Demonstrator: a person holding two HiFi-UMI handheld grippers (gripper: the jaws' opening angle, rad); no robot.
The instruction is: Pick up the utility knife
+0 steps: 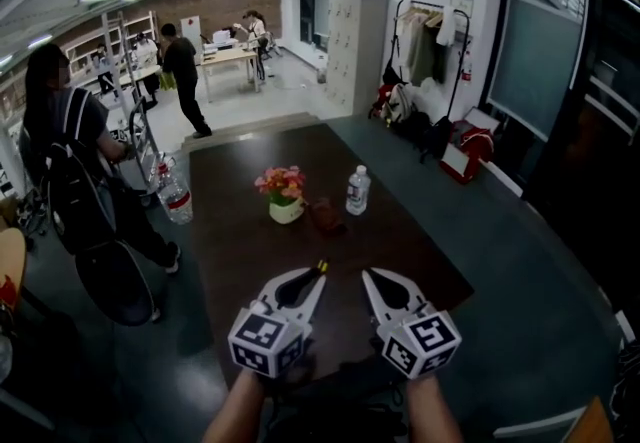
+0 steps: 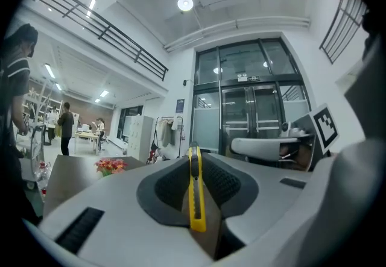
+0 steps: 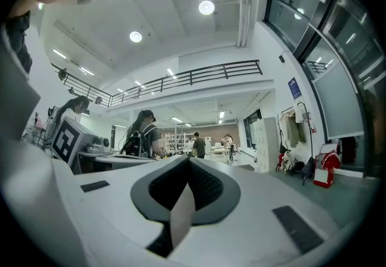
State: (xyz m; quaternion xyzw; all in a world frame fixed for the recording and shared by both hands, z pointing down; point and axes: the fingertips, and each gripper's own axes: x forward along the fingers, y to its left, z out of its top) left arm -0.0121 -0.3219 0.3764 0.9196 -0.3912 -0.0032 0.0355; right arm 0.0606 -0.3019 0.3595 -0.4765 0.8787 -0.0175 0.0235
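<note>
Left gripper (image 1: 319, 275): held level above the near end of the counter (image 1: 240, 261), fingers clamped on the utility knife (image 2: 195, 193). The knife's yellow body stands on edge between the dark ribbed fingers, and its tip pokes just past the fingertips.

Right gripper (image 1: 367, 277): just beside the left one, level, fingers together with nothing between them.

Counter: dark brown, long, running away from the person.

Mid-counter group:
- pot of pink and orange flowers (image 1: 283, 194)
- small dark brown object (image 1: 326, 218) just beside the pot, kind not discernible
- clear water bottle (image 1: 357, 190), upright, near the flowers on their right

Larger clear bottle with red label (image 1: 175, 195): at the counter's left edge; whether on it or beside it is unclear.

Person with backpack (image 1: 65, 166): left of the counter.

Far room: grey lockers (image 1: 352, 46), coat rack (image 1: 425, 41), people at a pale table (image 1: 228, 59).
</note>
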